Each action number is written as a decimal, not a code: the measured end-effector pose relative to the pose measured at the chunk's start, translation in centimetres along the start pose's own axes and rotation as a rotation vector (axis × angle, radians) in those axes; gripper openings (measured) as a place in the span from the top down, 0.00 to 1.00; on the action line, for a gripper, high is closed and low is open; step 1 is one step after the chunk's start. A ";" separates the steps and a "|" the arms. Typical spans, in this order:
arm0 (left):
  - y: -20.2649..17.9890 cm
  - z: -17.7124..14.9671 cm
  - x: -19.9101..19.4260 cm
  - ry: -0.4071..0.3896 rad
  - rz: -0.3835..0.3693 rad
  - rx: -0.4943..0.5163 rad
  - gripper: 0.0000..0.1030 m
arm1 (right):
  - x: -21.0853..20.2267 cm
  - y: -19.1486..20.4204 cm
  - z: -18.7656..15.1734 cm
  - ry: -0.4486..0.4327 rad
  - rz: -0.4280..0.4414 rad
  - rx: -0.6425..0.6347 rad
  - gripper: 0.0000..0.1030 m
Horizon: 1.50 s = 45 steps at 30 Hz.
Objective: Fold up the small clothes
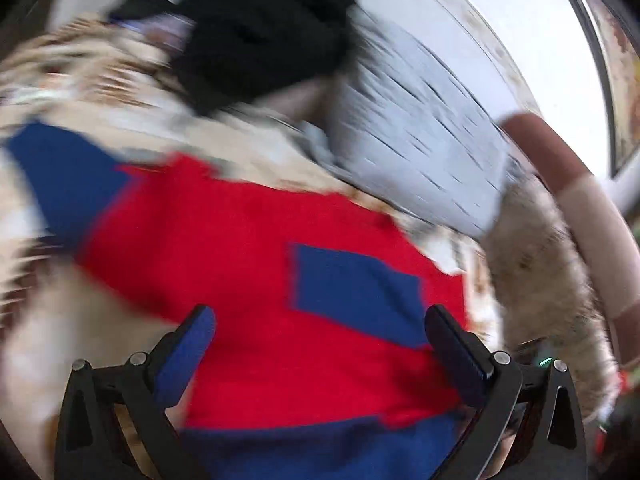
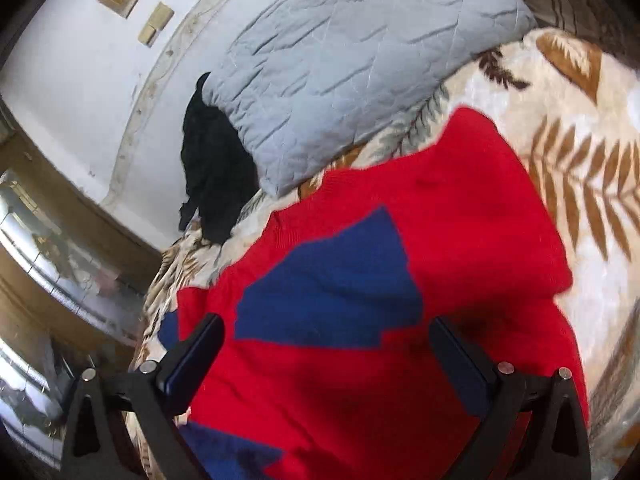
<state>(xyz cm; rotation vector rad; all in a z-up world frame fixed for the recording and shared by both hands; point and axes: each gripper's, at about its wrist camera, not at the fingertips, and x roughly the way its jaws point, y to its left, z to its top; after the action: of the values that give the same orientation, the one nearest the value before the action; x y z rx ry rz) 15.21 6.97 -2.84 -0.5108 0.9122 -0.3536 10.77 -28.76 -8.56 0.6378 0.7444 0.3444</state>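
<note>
The left tool [image 1: 320,336] stands with its two fingers wide apart and nothing pinched between them; only the red garment [image 1: 240,248] shows in the gap, lying below. The right tool [image 2: 326,344] is likewise spread to its full width, its pads pressing on nothing, and the same red garment [image 2: 440,220] fills the space between its fingers.

The garment is a red knitted piece with dark blue patches: one blue block [image 1: 356,292] lies just ahead of the left tool, a blue sleeve or panel [image 1: 64,176] reaches out to the left, and a blue band runs along the near edge. In the right wrist view the blue patch [image 2: 332,284] sits in the middle of the red cloth, with more blue at the lower left edge. The garment lies spread on a bed, on a cream blanket with brown leaf patterns [image 2: 580,184].

Beyond the garment, a grey quilted pillow [image 2: 340,64] rests on the blanket, its near edge close to the red cloth. A black piece of clothing [image 2: 216,168] lies beside the pillow, partly tucked under its edge. In the left wrist view, which is blurred by motion, the black clothing [image 1: 264,32] and the pillow [image 1: 420,136] show again, and a fluffy cream sleeve [image 1: 540,272] comes in at the right. Behind the bed stands a white wall [image 2: 80,72].
</note>
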 end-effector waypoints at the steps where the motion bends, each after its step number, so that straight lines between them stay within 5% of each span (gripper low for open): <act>1: -0.9 0.5 1.6 0.038 -0.014 0.014 0.00 | 0.1 -0.2 -0.7 0.000 0.005 -0.004 0.00; 3: -1.7 1.5 5.2 0.102 0.024 0.023 0.01 | 0.7 -0.6 -1.8 -0.007 0.011 -0.051 0.00; 7: 0.3 1.8 11.4 0.235 0.130 -0.104 0.30 | 0.5 -0.6 -2.2 -0.026 0.035 -0.073 0.00; 10: 0.8 1.5 11.8 0.224 0.155 -0.120 0.33 | 0.6 -1.1 -2.1 -0.036 0.056 -0.053 0.00; 11: 0.2 1.5 11.6 0.227 0.182 -0.089 0.41 | 0.6 -1.1 -2.2 -0.036 0.055 -0.055 0.00; 12: 0.0 1.7 11.7 0.232 0.220 -0.062 0.86 | 0.7 -1.1 -2.2 -0.035 0.053 -0.057 0.00; 13: 0.2 2.0 11.9 0.246 0.251 -0.060 0.95 | 0.7 -1.1 -2.2 -0.035 0.052 -0.057 0.00; 15: 0.8 2.4 10.6 0.214 0.236 -0.115 0.95 | 0.7 -1.1 -2.1 -0.035 0.050 -0.056 0.00; 19: -1.3 2.4 1.5 -0.108 0.221 -0.043 0.95 | 0.5 -1.1 -2.2 -0.042 0.063 -0.048 0.00; 20: -0.6 1.8 0.9 -0.110 0.221 -0.056 0.95 | 0.5 -1.1 -2.2 -0.041 0.061 -0.048 0.00; 24: 3.7 -1.3 4.8 0.104 0.295 -0.097 0.95 | 0.7 -0.5 -1.9 -0.014 0.035 -0.054 0.00; 30: 4.6 -3.0 2.6 0.067 0.266 -0.071 0.92 | -2.9 0.3 2.6 -0.093 0.143 0.029 0.00; 33: 4.7 -3.0 3.8 0.058 0.264 -0.067 0.92 | 0.5 -2.7 6.7 0.049 0.226 0.214 0.00; 35: 4.4 -2.5 5.3 0.055 0.266 -0.065 0.92 | 3.7 -6.3 7.6 0.170 0.095 0.315 0.02; 38: 4.3 -1.9 6.4 0.057 0.267 -0.042 0.91 | 2.7 -9.2 7.8 0.128 0.137 0.457 0.12; 41: 4.2 -1.8 6.5 0.053 0.262 -0.044 0.92 | 0.8 -7.1 8.7 0.037 0.159 0.302 0.00; 44: 4.0 -1.2 6.8 0.081 0.247 -0.060 0.87 | 4.2 -9.2 8.3 0.160 0.050 0.308 0.07; 45: 3.9 -0.8 6.4 0.087 0.246 -0.067 0.82 | 3.7 -9.6 8.1 0.115 0.063 0.349 0.09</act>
<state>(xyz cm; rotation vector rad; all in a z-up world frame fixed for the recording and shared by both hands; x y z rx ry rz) 18.48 6.74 -9.65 -0.4407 1.0616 -0.1235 19.75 -37.56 -12.13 0.9786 0.9055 0.3133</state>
